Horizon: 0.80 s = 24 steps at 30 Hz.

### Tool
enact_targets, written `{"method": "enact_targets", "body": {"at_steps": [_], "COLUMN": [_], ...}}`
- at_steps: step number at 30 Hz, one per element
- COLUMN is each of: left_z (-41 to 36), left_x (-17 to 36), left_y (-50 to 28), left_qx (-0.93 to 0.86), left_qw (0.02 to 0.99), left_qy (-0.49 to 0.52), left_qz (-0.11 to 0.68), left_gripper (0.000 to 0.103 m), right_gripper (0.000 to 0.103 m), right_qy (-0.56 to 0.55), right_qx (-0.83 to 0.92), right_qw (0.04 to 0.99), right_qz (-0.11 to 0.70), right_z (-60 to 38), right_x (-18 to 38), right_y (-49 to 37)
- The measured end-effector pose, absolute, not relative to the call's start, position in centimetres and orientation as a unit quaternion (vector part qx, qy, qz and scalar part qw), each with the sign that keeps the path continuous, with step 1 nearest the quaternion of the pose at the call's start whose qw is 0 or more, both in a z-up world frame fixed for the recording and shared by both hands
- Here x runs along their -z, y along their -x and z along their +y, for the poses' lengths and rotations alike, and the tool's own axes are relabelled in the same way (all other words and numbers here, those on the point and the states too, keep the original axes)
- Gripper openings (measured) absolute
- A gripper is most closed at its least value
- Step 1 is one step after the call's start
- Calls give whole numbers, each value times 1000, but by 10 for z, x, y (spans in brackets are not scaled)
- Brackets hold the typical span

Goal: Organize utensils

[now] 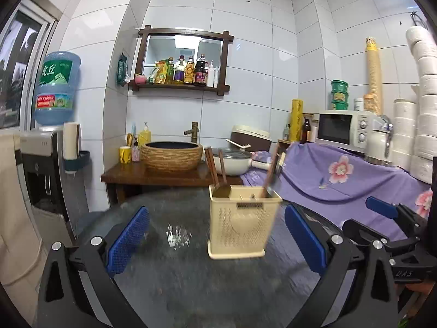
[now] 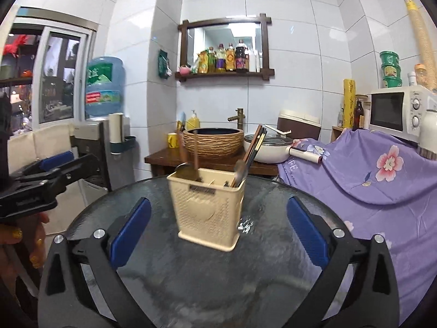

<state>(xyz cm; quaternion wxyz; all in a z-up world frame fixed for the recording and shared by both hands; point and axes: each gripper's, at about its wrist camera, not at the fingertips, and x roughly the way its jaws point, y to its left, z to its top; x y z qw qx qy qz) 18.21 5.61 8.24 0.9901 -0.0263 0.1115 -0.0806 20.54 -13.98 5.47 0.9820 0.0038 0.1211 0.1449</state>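
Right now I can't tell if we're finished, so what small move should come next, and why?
Probably just draw both grippers back. The left gripper and right gripper are open and hold nothing, the spoons and chopsticks already stand in the holder, and no loose utensil shows on the table.

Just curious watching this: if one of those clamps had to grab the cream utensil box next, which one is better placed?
Probably the right gripper: the cream holder sits centred between its open jaws. For the left gripper it stands off toward one side. Both are empty, so the edge is slight.
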Motion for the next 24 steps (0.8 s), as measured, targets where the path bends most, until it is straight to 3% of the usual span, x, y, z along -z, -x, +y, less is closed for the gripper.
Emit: {"method": "enact_targets", "body": {"at_steps": [12,24], "left_z": [53,58], "left_x": [-28,-23], "left_y": [-62,-20], "left_qx": [58,40], "left_qw": [984,984], "left_qy": [40,26], "left_qz": [165,171], "left_gripper": [97,97], "right_gripper": [98,98], "right_qy": [22,15], "right_qx": [-130,-116], "right_qw": [985,987], "right_qz": [113,111], "right_z": [-141,-151], "right_x": [-7,-2], "right_y": [-50,-6]}}
